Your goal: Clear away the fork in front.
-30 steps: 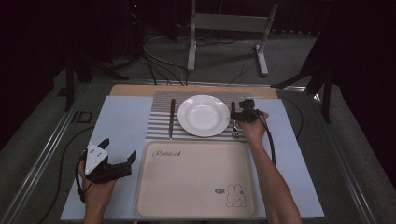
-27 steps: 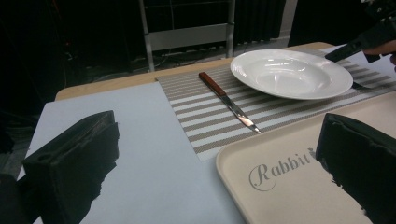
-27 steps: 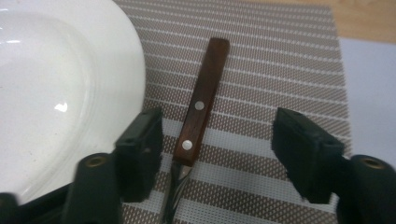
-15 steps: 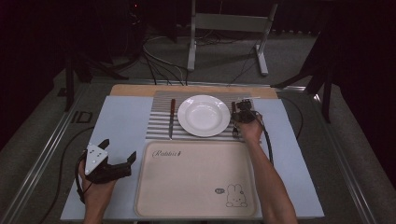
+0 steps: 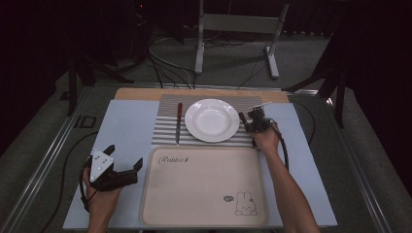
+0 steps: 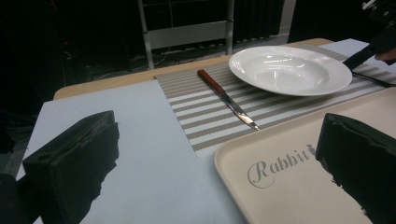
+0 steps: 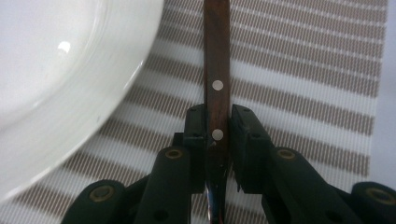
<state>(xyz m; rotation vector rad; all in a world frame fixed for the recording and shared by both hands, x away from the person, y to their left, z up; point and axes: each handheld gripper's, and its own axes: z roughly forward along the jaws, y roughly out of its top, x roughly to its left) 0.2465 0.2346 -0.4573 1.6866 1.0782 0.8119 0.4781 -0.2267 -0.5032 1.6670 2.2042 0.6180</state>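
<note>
A white plate (image 5: 212,120) sits on a striped placemat (image 5: 165,131), with a wooden-handled knife (image 5: 179,121) to its left. Right of the plate lies a second utensil with a riveted brown wooden handle (image 7: 216,56). My right gripper (image 7: 217,116) has just been closing and is now shut on that handle, one pad on each side, low over the mat (image 5: 248,125). My left gripper (image 5: 125,155) rests at the table's left, jaws wide open with nothing between them. Across the table it faces the knife (image 6: 227,99) and the plate (image 6: 289,69).
A beige tray (image 5: 204,189) printed with "Rabbit" and a bunny lies at the front, just below the placemat. A pale blue sheet (image 5: 126,126) covers the table. Cables and a metal stand (image 5: 233,29) occupy the floor beyond the far edge.
The right gripper's jaws have closed onto the wooden handle beside the plate, and the hand has shifted slightly. The left hand and gripper have stayed put.
</note>
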